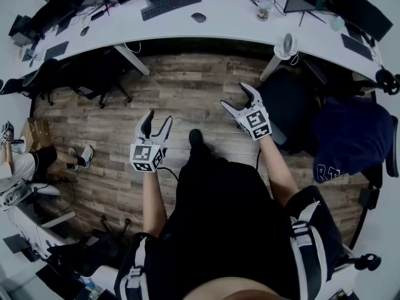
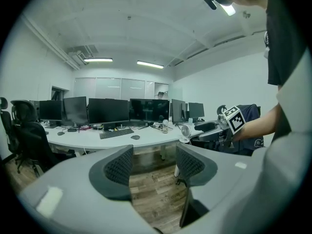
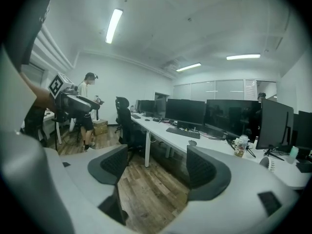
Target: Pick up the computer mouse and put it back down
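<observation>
Person on foot on the wooden floor (image 1: 187, 86), a gripper in each hand, both pointed at the long white desk (image 1: 237, 27).

- Left gripper (image 1: 158, 119): jaws apart, only floor between them.
- Right gripper (image 1: 233, 95): jaws wide apart, also empty.
- Computer mouse (image 1: 199, 17): on the desk, well ahead of both grippers, across open floor. Untouched. In the right gripper view it sits just beyond the tip of the right-hand jaw.
- Keyboard (image 1: 170, 5): just to the left of the mouse as the grippers face it.
- Small fan (image 1: 287, 45): at the desk edge, ahead and to the right of the right gripper.
- Dark office chair (image 1: 284, 108): close on the right gripper's outer side.

Pickup not yet begun, by my reading.

Risks from here:
- Right arm could brush the chair on the way in.
- Coming in too far left, a jaw could catch the keyboard.
- The mouse is low and domed. Pads closing high on its shell could squeeze it out and send it skidding along the desk.
- Cannot tell if it has a cable. One would tug on the lift.
</observation>
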Demonstrator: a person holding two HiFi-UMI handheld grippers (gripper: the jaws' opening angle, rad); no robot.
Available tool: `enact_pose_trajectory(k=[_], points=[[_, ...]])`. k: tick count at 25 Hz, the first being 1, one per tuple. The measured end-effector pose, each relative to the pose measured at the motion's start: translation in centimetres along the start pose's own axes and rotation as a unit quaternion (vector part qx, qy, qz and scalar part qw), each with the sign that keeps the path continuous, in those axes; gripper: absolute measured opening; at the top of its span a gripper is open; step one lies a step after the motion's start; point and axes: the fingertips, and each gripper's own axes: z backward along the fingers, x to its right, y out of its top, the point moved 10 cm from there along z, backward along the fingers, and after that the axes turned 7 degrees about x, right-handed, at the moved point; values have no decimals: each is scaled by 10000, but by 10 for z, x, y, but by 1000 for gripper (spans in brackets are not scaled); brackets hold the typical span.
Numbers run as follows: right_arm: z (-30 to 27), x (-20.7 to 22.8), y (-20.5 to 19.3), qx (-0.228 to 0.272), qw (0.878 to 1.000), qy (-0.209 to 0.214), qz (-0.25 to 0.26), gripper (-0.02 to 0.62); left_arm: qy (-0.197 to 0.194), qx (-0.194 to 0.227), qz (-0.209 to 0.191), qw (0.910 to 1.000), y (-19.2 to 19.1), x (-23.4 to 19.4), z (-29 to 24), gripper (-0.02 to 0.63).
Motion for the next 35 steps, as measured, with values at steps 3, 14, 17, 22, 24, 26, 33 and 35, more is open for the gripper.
enact_pose_trajectory(k=[3,14,17,22,24,26,33,35], points=[[-19,5,2,-71,10000,-48,-4,371,-56,-15,21,10000,1,-20,-14,271],[-76,25,11,-220,9990,-379,-52,365,-458,-69,31,9989,10,-81,-72,270],[-84,28,12,-276,9984,-482,-72,365,-588,-87,37,9982,10,-92,-84,270],[-98,32,15,-339,9972,-662,-109,360,-744,-94,20,9972,14,-114,-101,270],[-103,33,16,-366,9966,-723,-109,359,-803,-91,17,9967,15,-122,-107,270],[-108,34,18,-383,9961,-793,-110,358,-877,-81,6,9961,16,-130,-113,270],[-130,33,17,-416,9937,-1023,-164,356,-1132,-54,-18,9936,13,-156,-134,268],[-137,32,17,-436,9931,-1077,-181,354,-1182,-46,-42,9930,13,-166,-138,268]])
